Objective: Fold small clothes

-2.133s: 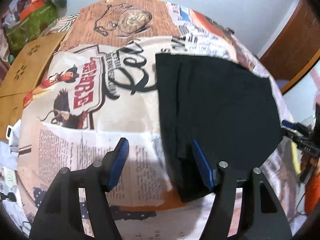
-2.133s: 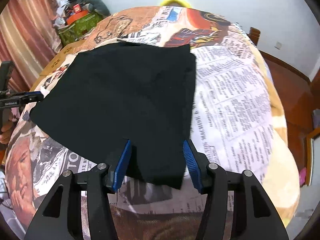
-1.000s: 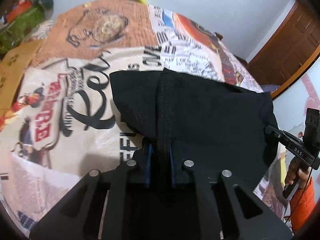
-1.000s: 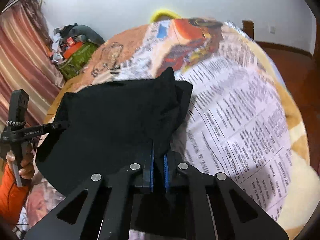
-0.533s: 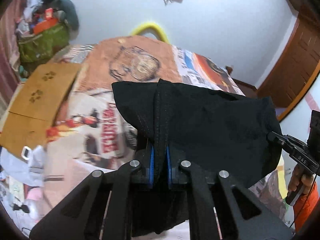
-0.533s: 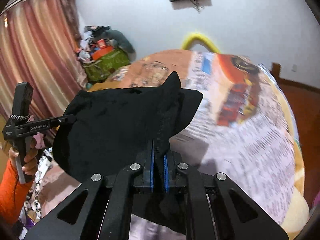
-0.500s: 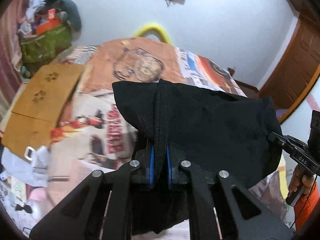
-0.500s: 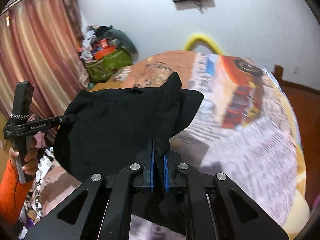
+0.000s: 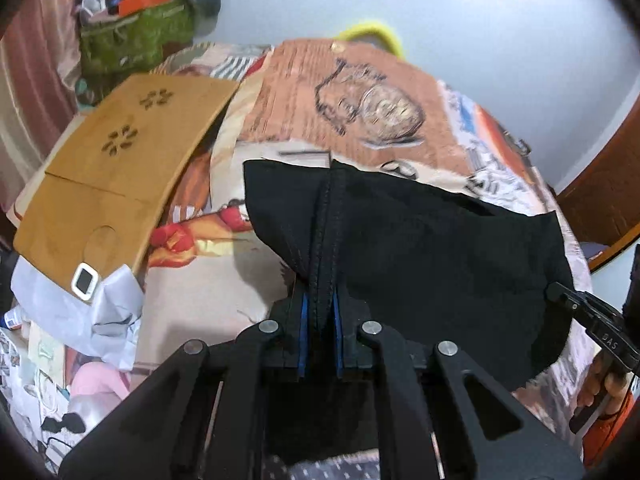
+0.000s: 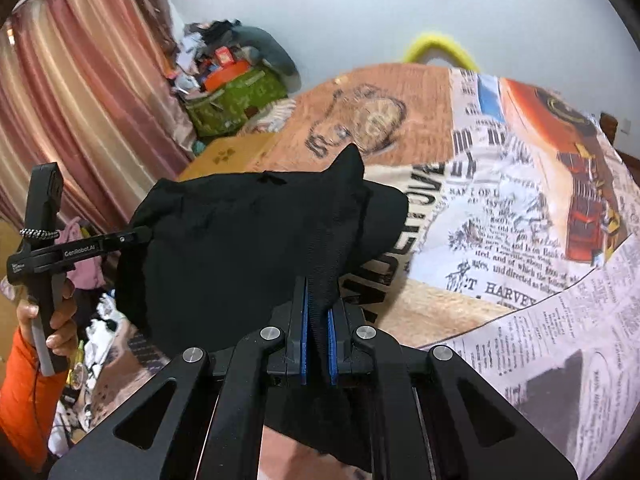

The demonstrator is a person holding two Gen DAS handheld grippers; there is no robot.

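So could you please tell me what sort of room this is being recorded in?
Most likely a lived-in bedroom: a bed with a newspaper-print cover, pink curtains along one side, and a pile of clutter on a green bag in the corner.

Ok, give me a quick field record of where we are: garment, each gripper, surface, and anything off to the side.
garment: black garment, lifted and stretched between both grippers, hanging slack in the middle
left gripper: left gripper shut on a stitched edge of the cloth
right gripper: right gripper shut on another bunched edge of the cloth
surface: bed with newspaper-print blanket below the cloth
side items: wooden board at the blanket's left edge; green bag by the curtain
fold status: not yet laid down
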